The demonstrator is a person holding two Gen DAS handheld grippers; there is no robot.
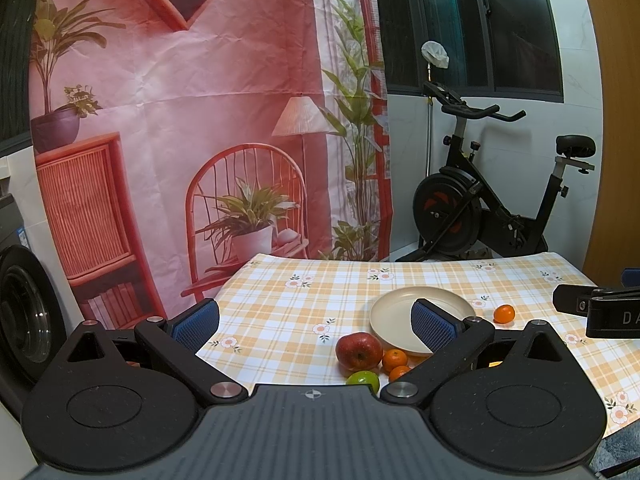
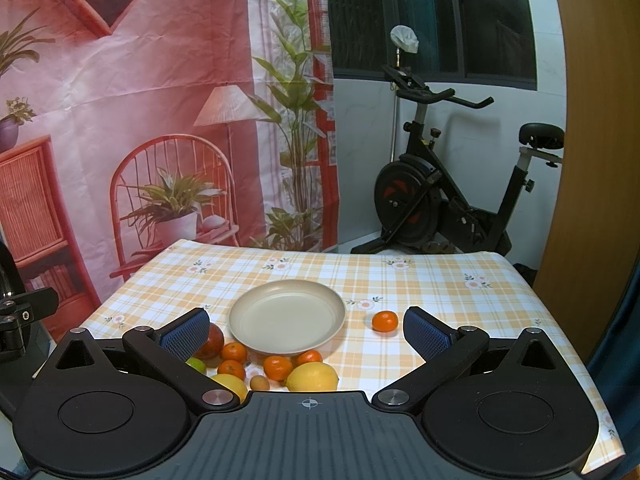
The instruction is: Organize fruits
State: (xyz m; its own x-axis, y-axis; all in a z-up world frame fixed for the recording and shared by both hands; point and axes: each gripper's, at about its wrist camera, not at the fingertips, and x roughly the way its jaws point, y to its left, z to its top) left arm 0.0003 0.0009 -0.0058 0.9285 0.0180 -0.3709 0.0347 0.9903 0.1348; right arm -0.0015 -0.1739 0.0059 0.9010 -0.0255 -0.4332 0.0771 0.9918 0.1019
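Both grippers — left gripper (image 1: 316, 326), right gripper (image 2: 306, 330) — gape wide, holding nothing; the cream plate (image 2: 240, 312) lies between the right fingers, mandarins (image 2: 277, 367) just below.

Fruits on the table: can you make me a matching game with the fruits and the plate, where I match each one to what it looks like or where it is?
Column one:
1. plate
2. apple
3. lone tangerine
4. big lemon

Column two:
A. yellow, nearest the right gripper's camera
B. red, left of the plate
C. cream, nothing on it
D. orange, by itself right of the plate

Pairs: 1-C, 2-B, 3-D, 4-A
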